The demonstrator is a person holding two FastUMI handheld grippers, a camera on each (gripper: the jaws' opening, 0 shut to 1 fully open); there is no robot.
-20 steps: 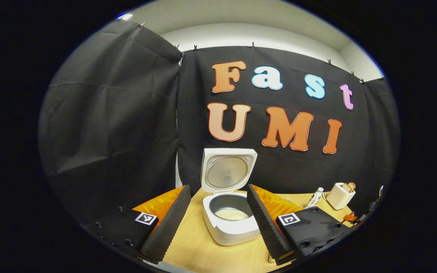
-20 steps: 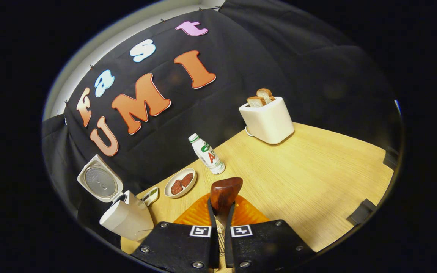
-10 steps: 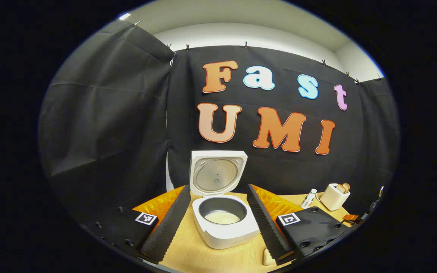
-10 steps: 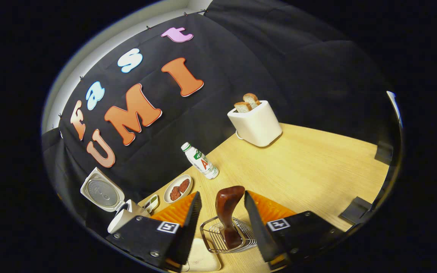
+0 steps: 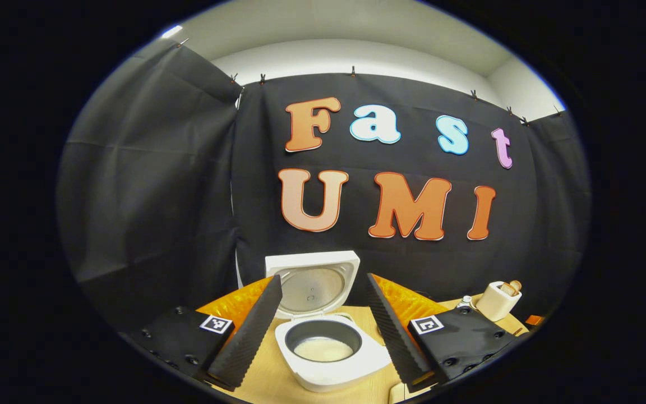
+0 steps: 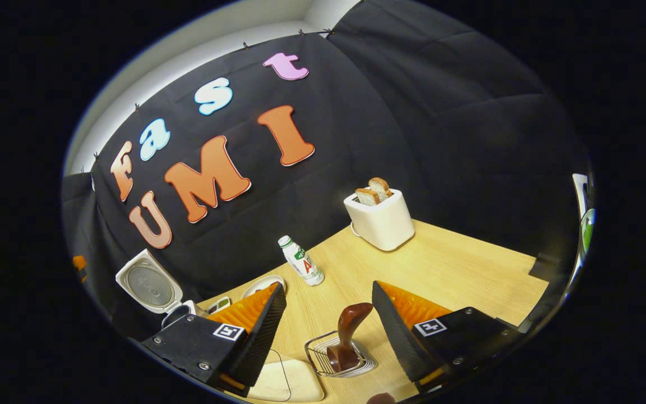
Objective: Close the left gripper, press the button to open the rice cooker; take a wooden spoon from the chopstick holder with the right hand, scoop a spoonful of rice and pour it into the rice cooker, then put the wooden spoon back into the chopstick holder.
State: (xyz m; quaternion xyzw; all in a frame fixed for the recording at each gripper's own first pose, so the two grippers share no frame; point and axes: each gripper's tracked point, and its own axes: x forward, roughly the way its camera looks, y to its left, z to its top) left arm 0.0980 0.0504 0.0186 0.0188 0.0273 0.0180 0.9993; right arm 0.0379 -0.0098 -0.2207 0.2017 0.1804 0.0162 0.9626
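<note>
The white rice cooker (image 5: pixel 331 370) stands open with its lid (image 5: pixel 312 286) upright and white rice in the dark pot. My left gripper (image 5: pixel 322 278) is open above it, one finger on each side of the cooker, touching nothing. In the right gripper view the dark wooden spoon (image 6: pixel 351 324) stands in the wire chopstick holder (image 6: pixel 323 354) on the table. My right gripper (image 6: pixel 328 286) is open above and behind it, its fingers well apart from the spoon. The open rice cooker (image 6: pixel 149 287) sits far left.
On the wooden table (image 6: pixel 457 269) stand a white toaster (image 6: pixel 382 223) with bread slices, a small bottle (image 6: pixel 303 264) and a plate (image 6: pixel 258 284). A pale shallow dish (image 6: pixel 292 382) lies beside the holder. The toaster (image 5: pixel 497 300) is right of the cooker.
My right gripper has opened and let go of the spoon, which now stands in the holder, and has drawn back from it. The left gripper shifted, so the cooker sits lower in view.
</note>
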